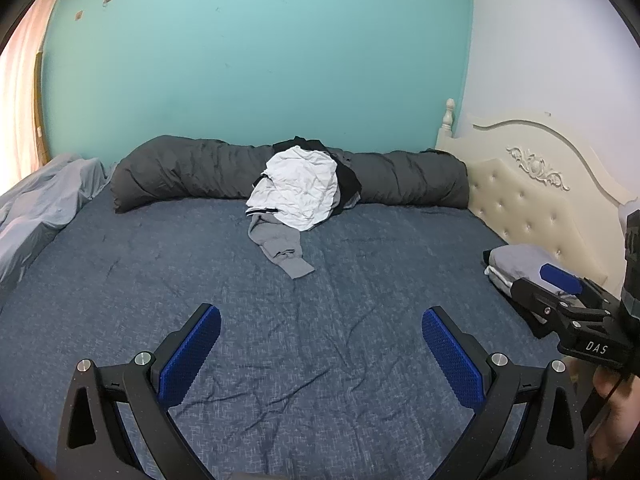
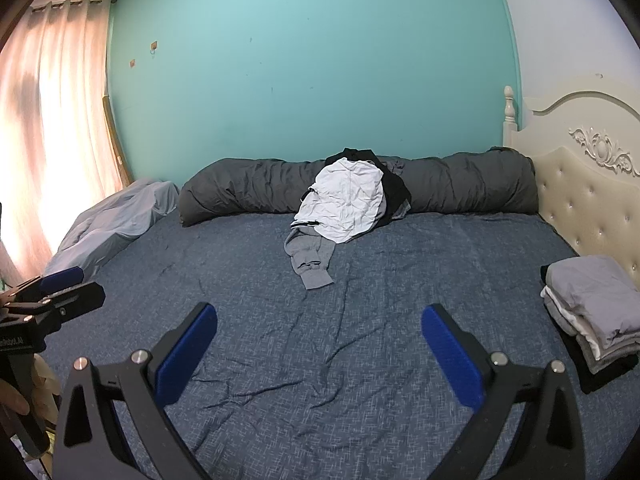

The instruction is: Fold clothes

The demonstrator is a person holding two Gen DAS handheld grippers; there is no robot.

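Both tongs are hanging spread wide over the bed, pinching nothing. From its own camera, the left gripper (image 1: 321, 330), black with ridged blue pads, is hovering above the wrinkled dark blue bedsheet (image 1: 320, 280), its jaws well apart. The right gripper (image 2: 320, 330), of the same make, is doing likewise over the same sheet, its fingers parted with bare fabric showing between them. Each is also showing at the edge of the other's view, held in a hand (image 1: 612, 408).

A loose pile of unfolded clothes (image 1: 298, 192) is lying at the far middle of the bed, well apart from both grippers: a crumpled white garment (image 2: 344, 208) is sitting on top, black items (image 2: 394, 194) are poking out behind and to its right, and a grey knit sleeve with a ribbed cuff (image 2: 310, 264) is trailing forward onto the sheet. The pile is leaning against a long dark grey rolled duvet (image 1: 180, 174) running along the teal wall (image 1: 260, 60).

A neat stack of folded clothes (image 2: 592, 312), grey on top with white, grey and black layers under it, is resting on the sheet just beside the cream tufted headboard (image 2: 592, 200). A pale blue bundle of bedding (image 2: 116, 220) is sitting at the bed's far left corner near the pink curtain (image 2: 52, 120).
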